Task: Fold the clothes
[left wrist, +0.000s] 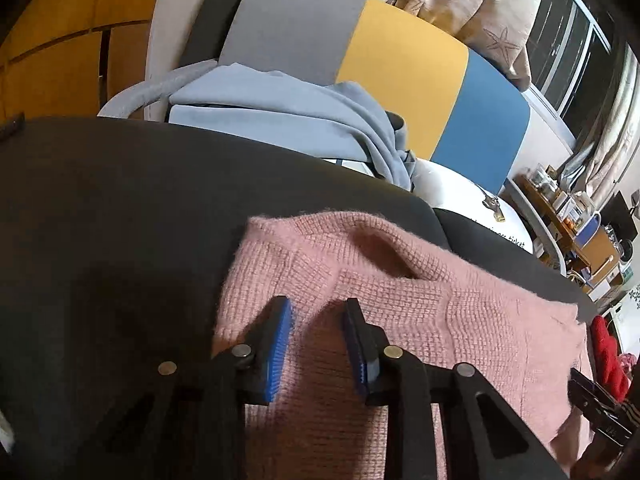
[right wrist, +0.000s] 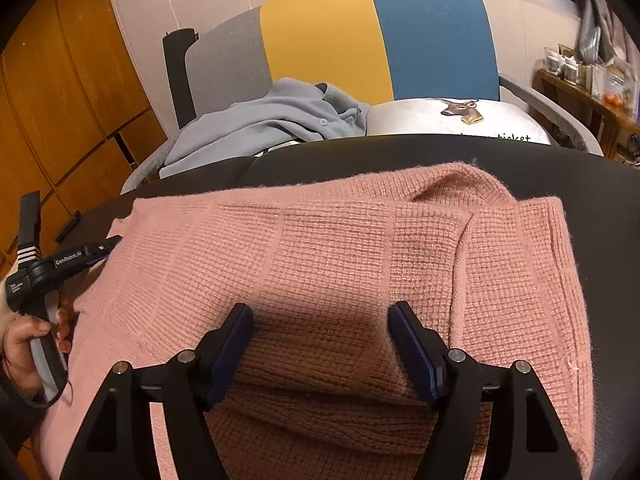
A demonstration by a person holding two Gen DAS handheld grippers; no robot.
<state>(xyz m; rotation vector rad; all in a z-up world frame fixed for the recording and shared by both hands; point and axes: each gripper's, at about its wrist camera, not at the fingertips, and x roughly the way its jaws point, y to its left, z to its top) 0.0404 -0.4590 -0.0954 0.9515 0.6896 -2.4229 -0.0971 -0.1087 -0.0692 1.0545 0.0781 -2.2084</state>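
Surface: dark table before a striped chair.
Sweater: lay on the table, partly folded, layers overlapped; more folds likely left.
Left gripper: fingers parted, empty.
Right gripper: wide apart, empty.

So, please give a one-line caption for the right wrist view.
Open right gripper over a pink knit sweater on a dark surface.

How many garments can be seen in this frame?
2 for certain: a pink knit sweater spread on the black surface under both open grippers, and a grey-blue garment heaped on the striped chair behind. Something red at the left view's right edge may be clothing.
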